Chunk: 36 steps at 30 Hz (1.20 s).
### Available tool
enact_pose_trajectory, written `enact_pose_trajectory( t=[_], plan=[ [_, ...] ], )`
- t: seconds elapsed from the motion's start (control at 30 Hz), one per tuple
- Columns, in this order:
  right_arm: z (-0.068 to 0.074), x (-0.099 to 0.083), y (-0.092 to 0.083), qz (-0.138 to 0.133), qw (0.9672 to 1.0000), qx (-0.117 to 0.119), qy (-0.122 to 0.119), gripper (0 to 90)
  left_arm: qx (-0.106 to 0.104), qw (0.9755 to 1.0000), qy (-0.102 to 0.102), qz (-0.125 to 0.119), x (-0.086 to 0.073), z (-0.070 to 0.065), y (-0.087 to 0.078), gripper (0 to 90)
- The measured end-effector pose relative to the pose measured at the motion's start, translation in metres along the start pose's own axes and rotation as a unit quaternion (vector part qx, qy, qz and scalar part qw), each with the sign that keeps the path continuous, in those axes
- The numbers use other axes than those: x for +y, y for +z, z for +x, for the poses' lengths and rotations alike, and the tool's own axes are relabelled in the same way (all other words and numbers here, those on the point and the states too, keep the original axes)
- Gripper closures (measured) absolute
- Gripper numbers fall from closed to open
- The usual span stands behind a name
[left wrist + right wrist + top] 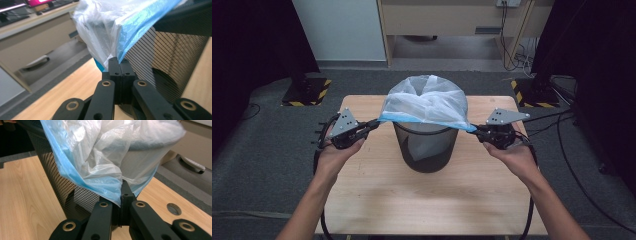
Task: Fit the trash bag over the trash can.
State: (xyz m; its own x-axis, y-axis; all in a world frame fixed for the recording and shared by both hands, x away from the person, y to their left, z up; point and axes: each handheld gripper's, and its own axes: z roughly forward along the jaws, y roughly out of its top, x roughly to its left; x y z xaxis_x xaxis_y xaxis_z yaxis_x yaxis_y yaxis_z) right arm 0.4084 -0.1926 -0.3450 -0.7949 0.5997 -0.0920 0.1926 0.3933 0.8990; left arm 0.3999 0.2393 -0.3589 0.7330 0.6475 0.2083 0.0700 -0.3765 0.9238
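Seen from above: a black mesh bin [426,145] standing upright at the middle of a pale wooden table [377,195], mouth facing up, long axis vertical; draped over its rim, a translucent white plastic bag [427,102] with a blue edge, mouth spread wide and pulled out sideways — stretched along the table's left-to-right line, well past the bin's rim on both sides; bag body bunched above the mouth of the bin, with more white plastic visible through the mesh lower down.

Left gripper [371,125] just left of the bin, held in a hand coming up from the bottom edge; jaws clenched on the bag's blue hem, pinched tight between the pads in the left gripper view [119,62], with mesh wall just beside.

Right gripper [477,130] just right of the bin, likewise clamped on the opposite hem — film gathered at the jaw tips in the right gripper view [123,187]; round cable hole [174,209] in the tabletop nearby.
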Motion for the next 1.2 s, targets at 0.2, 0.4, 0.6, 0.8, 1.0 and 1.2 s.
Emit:
enact_pose_trajectory(
  t=[0.2, 0.4, 0.6, 0.8, 1.0, 1.2],
  plan=[
    [0.004, -0.001, 0.008, 0.008, 1.0000, 0.004, 0.001, 89.8, -0.008, 0.9999, -0.003, 0.015, -0.004, -0.004, 0.009, 89.8],
    [0.005, -0.001, 0.013, 0.012, 0.9999, 0.002, 0.005, 89.5, 0.015, 0.9994, -0.012, 0.028, -0.005, -0.002, 0.022, 89.8],
    [0.004, -0.002, 0.013, 0.013, 0.9999, 0.001, 0.005, 89.2, 0.007, 0.9995, -0.014, 0.029, -0.004, -0.006, 0.033, 89.6],
    [0.002, -0.003, 0.013, 0.015, 0.9999, -0.004, 0.006, 88.8, 0.004, 0.9996, -0.017, 0.023, -0.003, -0.011, 0.041, 89.4],
    [-0.003, -0.008, 0.012, 0.018, 0.9996, -0.016, 0.014, 88.7, 0.001, 0.9995, -0.026, 0.017, 0.001, -0.017, 0.052, 89.6],
    [-0.017, -0.015, 0.006, 0.019, 0.9987, -0.034, 0.032, 84.1, 0.003, 0.9997, -0.015, 0.018, 0.004, -0.024, 0.060, 89.1]
  ],
)
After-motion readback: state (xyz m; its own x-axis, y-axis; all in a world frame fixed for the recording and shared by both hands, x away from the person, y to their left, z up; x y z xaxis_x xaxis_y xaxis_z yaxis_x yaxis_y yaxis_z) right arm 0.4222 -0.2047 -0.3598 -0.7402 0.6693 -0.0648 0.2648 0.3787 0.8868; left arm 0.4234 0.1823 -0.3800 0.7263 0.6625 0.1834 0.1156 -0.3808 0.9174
